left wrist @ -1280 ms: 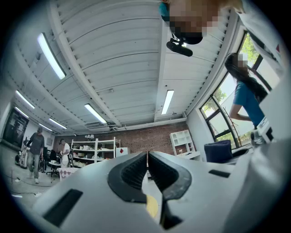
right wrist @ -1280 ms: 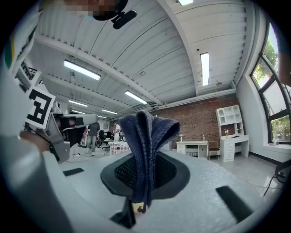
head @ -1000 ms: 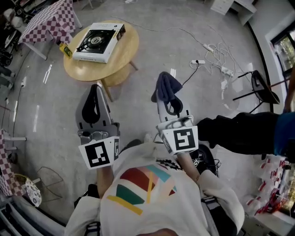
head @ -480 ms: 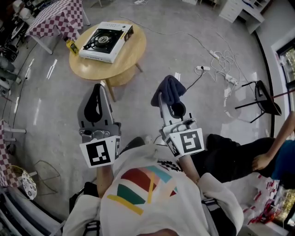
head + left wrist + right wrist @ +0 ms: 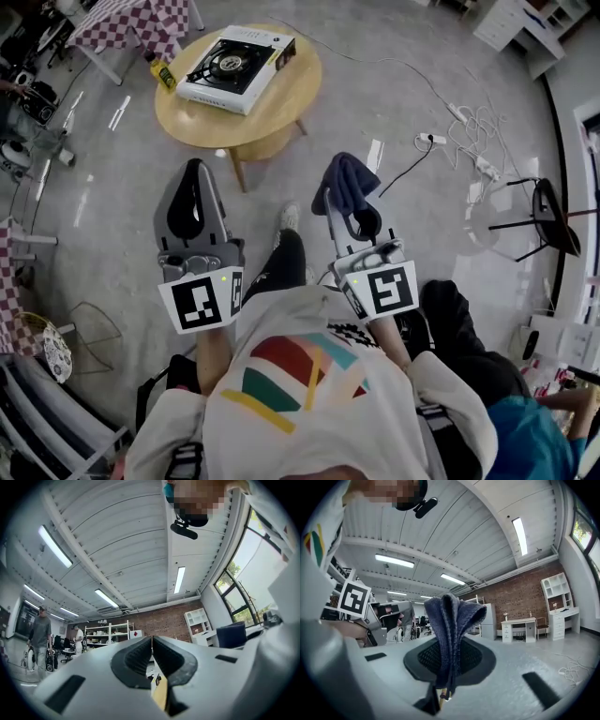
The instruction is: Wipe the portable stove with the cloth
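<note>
cloth [image 5: 349, 178] in right tongs [image 5: 448, 662]; portable stove [image 5: 232, 64] on round table [image 5: 281, 124], lettering unreadable

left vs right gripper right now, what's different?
The left gripper is shut on nothing; the right gripper is shut on the dark blue cloth. The left gripper points straight ahead; the right gripper angles slightly leftward. Both are well short of the portable stove on the table.
</note>
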### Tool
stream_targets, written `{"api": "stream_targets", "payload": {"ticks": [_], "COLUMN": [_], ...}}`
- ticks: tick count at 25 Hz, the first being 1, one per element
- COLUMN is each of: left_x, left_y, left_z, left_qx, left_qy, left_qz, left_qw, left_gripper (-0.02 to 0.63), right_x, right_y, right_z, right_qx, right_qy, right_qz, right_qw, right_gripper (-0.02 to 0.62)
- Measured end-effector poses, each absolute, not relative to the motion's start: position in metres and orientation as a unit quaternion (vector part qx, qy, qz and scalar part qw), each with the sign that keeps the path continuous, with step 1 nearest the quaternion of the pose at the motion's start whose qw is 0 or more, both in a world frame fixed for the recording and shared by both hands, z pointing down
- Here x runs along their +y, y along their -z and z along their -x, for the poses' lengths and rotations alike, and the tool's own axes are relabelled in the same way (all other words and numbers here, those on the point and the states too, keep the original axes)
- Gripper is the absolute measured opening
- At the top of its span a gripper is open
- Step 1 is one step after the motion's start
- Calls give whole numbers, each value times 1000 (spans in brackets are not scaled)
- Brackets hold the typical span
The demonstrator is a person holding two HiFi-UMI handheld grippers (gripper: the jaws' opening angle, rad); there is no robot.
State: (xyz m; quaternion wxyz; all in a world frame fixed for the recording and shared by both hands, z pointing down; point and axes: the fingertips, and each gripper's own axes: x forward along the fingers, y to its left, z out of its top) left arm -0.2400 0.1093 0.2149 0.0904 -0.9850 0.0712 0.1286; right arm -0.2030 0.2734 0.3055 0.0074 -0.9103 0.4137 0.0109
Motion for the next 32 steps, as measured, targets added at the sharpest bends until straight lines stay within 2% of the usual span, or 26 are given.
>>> {"api": "stream_targets", "payload": {"ticks": [13, 25, 32], "left_x": [78, -10, -58], "left_y": [-226, -220, -210], "left_z": [109, -47, -109], "left_qx": [50, 74, 99], "left_qy": [-135, -132, -143], "left_qz": [988, 988, 984], "left_qw": [60, 41, 43], "left_gripper": [9, 8, 9], "right_x": [276, 182, 133], "right_y": [-308, -289, -288], "right_z": [73, -92, -169], "right_qx": [353, 388, 405], "right_qy": [-3, 7, 14], "right_qz": [936, 921, 914], "right_qw": [-4, -25, -29], "right_gripper": [34, 34, 34]}}
